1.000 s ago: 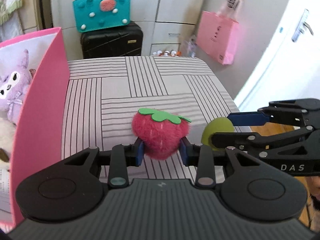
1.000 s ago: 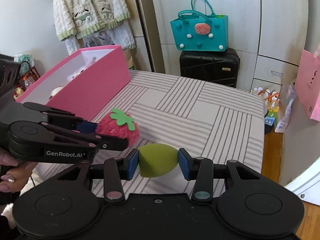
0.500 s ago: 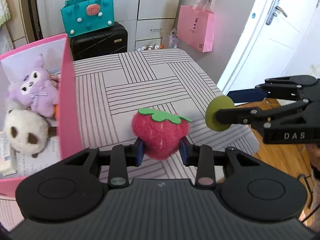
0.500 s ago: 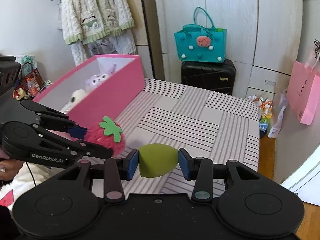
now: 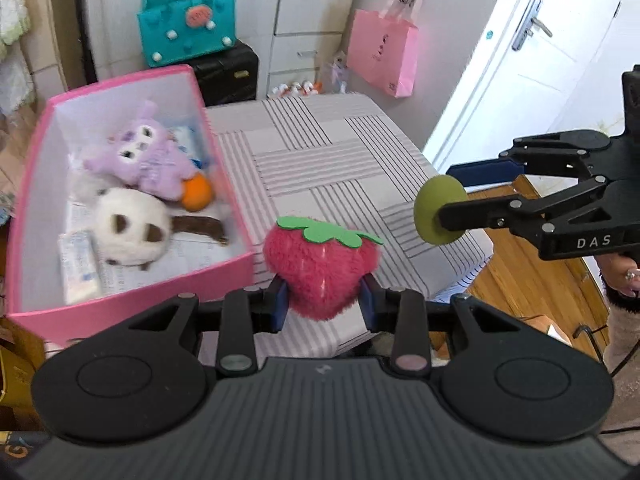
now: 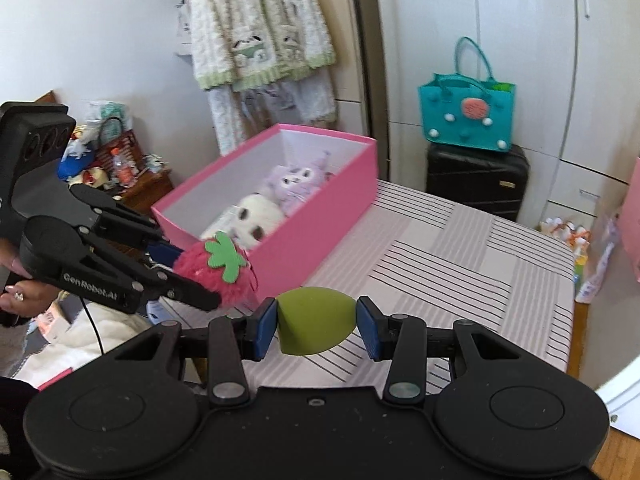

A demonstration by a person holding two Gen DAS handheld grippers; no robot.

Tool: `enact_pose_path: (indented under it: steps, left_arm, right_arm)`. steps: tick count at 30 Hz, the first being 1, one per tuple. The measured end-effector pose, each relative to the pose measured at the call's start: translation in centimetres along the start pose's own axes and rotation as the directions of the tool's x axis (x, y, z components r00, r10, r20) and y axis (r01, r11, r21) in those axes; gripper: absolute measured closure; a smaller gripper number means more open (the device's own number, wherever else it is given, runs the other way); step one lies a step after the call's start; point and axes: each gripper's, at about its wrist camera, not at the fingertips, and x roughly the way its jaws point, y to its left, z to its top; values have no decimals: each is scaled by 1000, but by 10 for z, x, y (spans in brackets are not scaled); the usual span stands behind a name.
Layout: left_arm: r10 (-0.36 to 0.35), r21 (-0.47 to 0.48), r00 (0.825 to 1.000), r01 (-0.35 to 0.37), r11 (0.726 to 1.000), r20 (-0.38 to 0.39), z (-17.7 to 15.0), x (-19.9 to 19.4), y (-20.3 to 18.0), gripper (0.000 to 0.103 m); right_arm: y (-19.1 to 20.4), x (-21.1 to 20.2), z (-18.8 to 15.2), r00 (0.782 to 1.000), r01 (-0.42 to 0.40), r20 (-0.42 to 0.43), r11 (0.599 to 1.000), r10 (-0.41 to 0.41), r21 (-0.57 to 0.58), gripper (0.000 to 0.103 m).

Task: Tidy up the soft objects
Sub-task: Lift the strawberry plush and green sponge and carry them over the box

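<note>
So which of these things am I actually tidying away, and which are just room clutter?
Part of the job:
- plush strawberry, held in left gripper
- green sponge, held in right gripper
- pink box, already holding purple plush and white plush

Just lying about:
- teal bag
- black suitcase
- pink gift bag
- hanging cardigan

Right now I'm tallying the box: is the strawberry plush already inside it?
No, the strawberry plush sits clamped in the left claw, outside the pink box.
</note>
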Motion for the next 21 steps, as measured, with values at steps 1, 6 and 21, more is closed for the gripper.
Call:
enact_pose_path:
  steps: [1,6,21]
  left_arm:
    - [8,2,1000,-8,1000,16,-2,-8,3,69]
    - [28,-9,996,-27,1000,85,-5,-34,23,69]
    - [131,-132,973,-107,985,188,11,-22,115,69]
  right_arm:
    - [4,1,3,1000,-6,2,1000,6,-7,55]
    - [20,4,20,999,-2,39,999,3,-41,55]
    - [43,69,78,992,-72,96,991,82,-111,55]
